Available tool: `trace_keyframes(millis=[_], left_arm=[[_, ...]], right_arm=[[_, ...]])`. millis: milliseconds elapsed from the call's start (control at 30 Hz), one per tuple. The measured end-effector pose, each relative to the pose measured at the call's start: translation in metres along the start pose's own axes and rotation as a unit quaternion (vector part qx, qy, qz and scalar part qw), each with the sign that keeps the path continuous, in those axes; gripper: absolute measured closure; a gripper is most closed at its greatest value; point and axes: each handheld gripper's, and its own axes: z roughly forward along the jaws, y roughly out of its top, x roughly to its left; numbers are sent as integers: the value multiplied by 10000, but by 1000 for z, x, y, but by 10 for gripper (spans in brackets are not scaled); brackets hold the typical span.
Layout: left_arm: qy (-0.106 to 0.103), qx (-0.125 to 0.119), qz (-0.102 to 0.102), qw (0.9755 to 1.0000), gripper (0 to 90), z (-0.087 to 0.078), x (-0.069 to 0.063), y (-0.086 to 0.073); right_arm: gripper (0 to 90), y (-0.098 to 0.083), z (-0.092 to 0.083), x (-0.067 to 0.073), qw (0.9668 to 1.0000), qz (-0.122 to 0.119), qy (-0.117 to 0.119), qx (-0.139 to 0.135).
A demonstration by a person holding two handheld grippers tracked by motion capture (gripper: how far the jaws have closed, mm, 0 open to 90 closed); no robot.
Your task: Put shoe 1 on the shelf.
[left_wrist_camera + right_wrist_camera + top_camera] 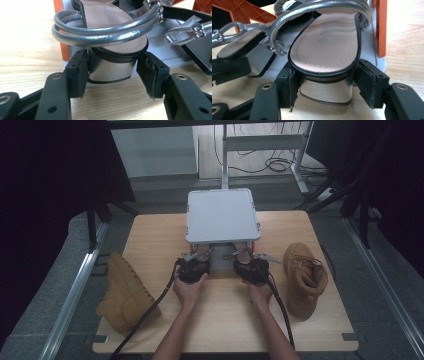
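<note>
High view: a wooden bench (pixel 220 320) carries a grey box (pixel 222 215) with a flat lid at its far middle; a tan boot (pixel 125 292) lies on its side at the left edge and a second tan boot (pixel 303 277) stands at the right. The left gripper (pixel 192 261) and the right gripper (pixel 250 262) sit side by side at the box's near face, each in one of the person's hands, with cables trailing toward the near edge. Silver straps show just ahead of both grippers. Left gripper view: the jaws stand on either side of the silver block heel of a left sandal (pixel 112 50); the left pad meets the heel's side, while a narrow gap appears to remain at the right pad, so a firm grip cannot be confirmed. The sandal's heel rests at the open near side of the grey box, with an orange box edge (pixel 63 47) to the left and two silver straps arching over the footbed. Right gripper view: the jaws bracket the mirrored block heel of the right sandal (pixel 329 47); the left pad is against the heel, the right pad is close, and contact there is uncertain. The other sandal's heel lies to the left.
</note>
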Motion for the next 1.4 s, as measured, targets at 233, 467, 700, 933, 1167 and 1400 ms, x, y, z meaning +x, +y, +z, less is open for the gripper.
trace_keyframes(millis=[233,467,700,933,1167,1400], left_arm=[[5,-1,0,10000,433,0,0,0],[0,3,-6,10000,433,0,0,0],[13,-5,-5,10000,432,0,-1,0],[32,-13,-29,10000,432,1,-2,0],[27,-12,-23,10000,432,1,-2,0],[-68,11,-47,10000,420,2,0,0]], right_arm=[[387,4,6,2,10000,-17,-89,-29],[385,6,17,5,9997,-73,-216,-40],[380,4,22,8,9988,-339,-360,-47],[367,3,25,11,9962,-722,-487,-13],[356,4,27,11,9963,-739,-447,41],[365,2,18,8,9970,-711,-297,45]])
